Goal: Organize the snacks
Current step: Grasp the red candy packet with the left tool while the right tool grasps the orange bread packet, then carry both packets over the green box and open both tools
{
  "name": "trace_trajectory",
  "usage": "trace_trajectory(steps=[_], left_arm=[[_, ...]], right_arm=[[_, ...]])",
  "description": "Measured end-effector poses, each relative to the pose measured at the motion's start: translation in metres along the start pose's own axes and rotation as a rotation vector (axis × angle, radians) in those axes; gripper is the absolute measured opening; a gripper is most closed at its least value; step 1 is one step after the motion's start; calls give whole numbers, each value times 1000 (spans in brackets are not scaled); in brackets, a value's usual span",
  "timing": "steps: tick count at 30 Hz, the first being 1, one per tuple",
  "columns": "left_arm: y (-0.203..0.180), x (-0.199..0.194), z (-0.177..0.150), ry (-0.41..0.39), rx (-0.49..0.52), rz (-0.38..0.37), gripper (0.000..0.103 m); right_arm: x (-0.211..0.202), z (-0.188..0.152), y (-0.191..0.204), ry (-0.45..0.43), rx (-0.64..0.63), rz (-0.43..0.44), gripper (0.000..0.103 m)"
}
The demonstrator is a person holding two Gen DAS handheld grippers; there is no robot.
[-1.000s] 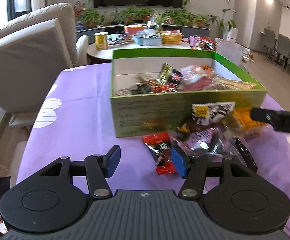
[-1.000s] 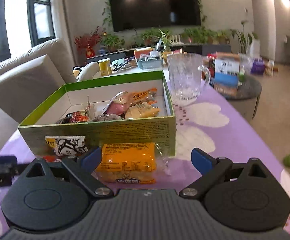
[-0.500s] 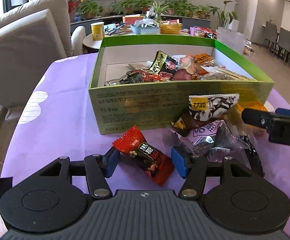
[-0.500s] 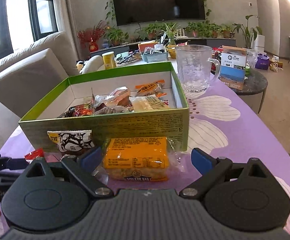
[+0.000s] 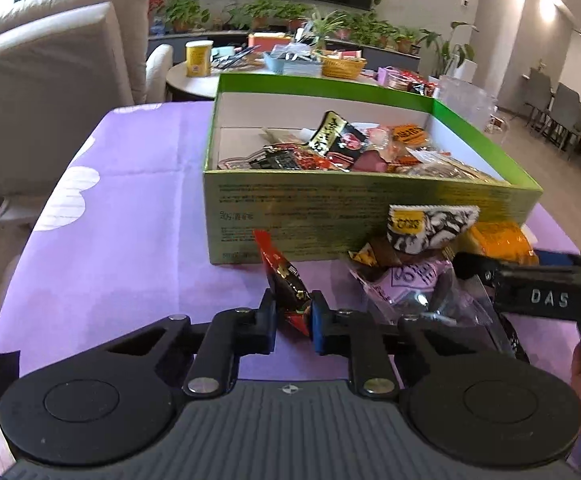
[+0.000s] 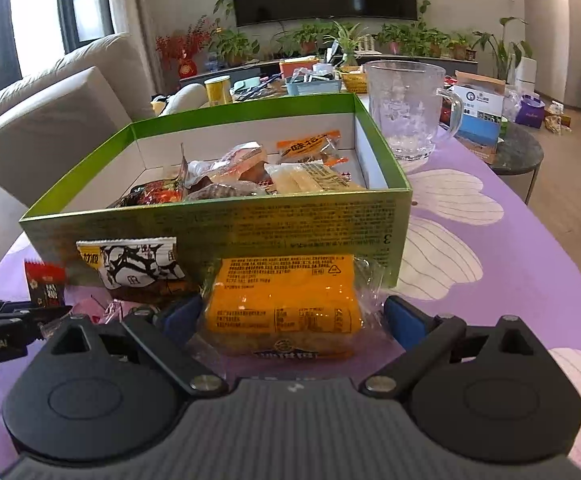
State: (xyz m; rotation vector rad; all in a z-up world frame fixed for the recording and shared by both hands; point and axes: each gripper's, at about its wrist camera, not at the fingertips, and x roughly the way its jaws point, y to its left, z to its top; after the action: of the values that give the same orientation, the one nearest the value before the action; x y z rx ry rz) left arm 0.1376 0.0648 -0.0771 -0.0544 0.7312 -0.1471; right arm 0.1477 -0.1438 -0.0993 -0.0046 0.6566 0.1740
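Your left gripper (image 5: 293, 316) has just been closing and now pinches the red snack packet (image 5: 286, 280), which stands tilted toward 11 o'clock. Your right gripper (image 6: 290, 316) is spread wide around the orange packet (image 6: 286, 300) — pads apparently clear of it. The green box (image 5: 330, 216) sits at 12 o'clock on the purple tablecloth (image 5: 130, 240).
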Motion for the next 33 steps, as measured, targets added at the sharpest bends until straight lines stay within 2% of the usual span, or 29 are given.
trace_trajectory(steps=[3,9,23,33], left_arm=[[-5,-5,-4,-10,28,-8,15],[-10,-18,-9,-55,61,-12,15],[-11,-40,1,-114,50,-35,15],[-18,-45,16,-154,67,-55,15]], right_arm=[[-5,2,2,1,-22,15,85],[-20,3,3,-52,-46,-14,83],[-52,17,0,-162,-37,6,83],[-54,29,0,-206,-34,20,83]])
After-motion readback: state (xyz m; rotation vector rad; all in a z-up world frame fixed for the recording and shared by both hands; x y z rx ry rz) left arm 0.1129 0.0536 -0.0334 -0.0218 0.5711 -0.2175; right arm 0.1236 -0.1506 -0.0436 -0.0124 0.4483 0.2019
